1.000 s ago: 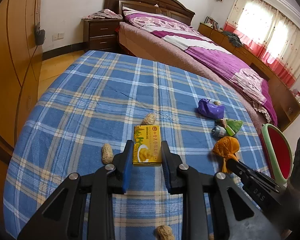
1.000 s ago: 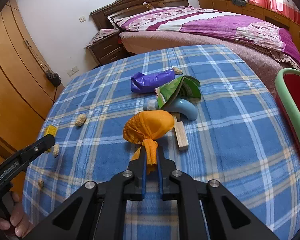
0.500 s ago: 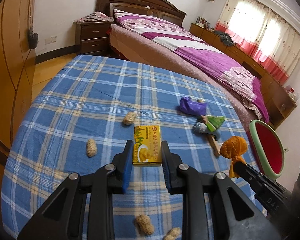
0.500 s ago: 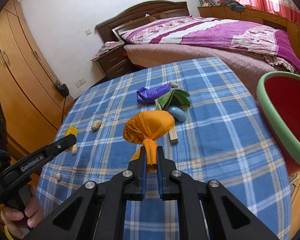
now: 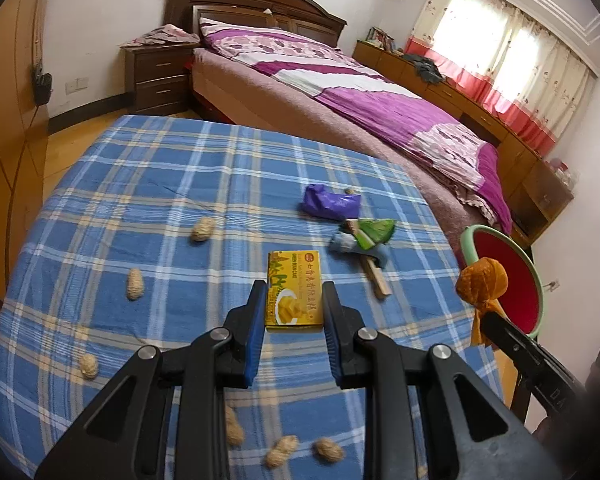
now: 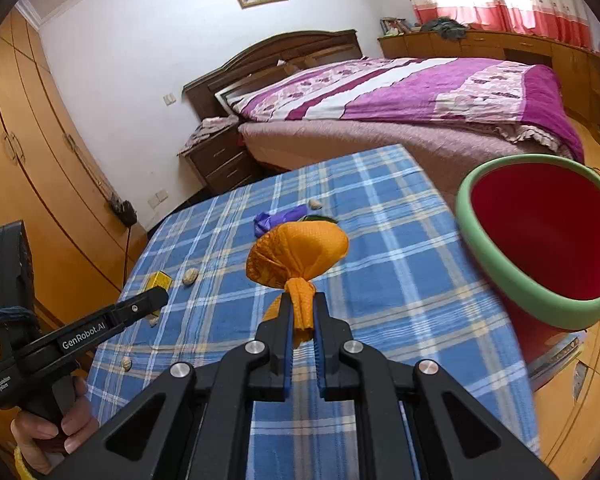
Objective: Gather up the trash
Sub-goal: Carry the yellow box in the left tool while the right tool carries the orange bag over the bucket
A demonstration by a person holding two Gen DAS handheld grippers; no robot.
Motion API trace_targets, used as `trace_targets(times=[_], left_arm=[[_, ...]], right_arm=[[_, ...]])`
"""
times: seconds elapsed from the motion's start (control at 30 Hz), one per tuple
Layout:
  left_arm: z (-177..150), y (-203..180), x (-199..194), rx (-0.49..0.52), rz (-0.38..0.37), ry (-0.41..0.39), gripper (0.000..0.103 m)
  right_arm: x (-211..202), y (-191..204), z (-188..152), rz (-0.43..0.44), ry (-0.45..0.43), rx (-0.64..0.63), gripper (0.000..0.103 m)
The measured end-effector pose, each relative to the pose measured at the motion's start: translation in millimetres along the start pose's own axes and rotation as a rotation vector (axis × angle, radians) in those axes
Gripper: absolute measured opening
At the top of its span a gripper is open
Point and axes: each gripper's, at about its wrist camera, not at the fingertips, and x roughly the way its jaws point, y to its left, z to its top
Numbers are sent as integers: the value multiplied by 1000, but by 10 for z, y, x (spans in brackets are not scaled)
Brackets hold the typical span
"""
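As seen from the left wrist: left gripper (image 5: 294, 312) clenched on yellow box (image 5: 294, 294), lifted clear of plaid table (image 5: 148, 184), apparently for binning. From the right wrist: right gripper (image 6: 300, 318) clamped on orange bundle (image 6: 298, 254) by its knot, carried near red bin (image 6: 540, 280) at right, likely for dropping.

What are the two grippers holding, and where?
Right gripper pinches the orange tied bag by its knotted neck. Left gripper clamps the yellow cake box by its sides.
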Motion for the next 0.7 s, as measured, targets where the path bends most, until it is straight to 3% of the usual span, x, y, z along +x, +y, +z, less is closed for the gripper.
trace_targets(times=[0.7], left_arm=[[38, -854, 144, 148, -115, 57, 27]], right_arm=[[-515, -744, 126, -88, -124, 127, 10]])
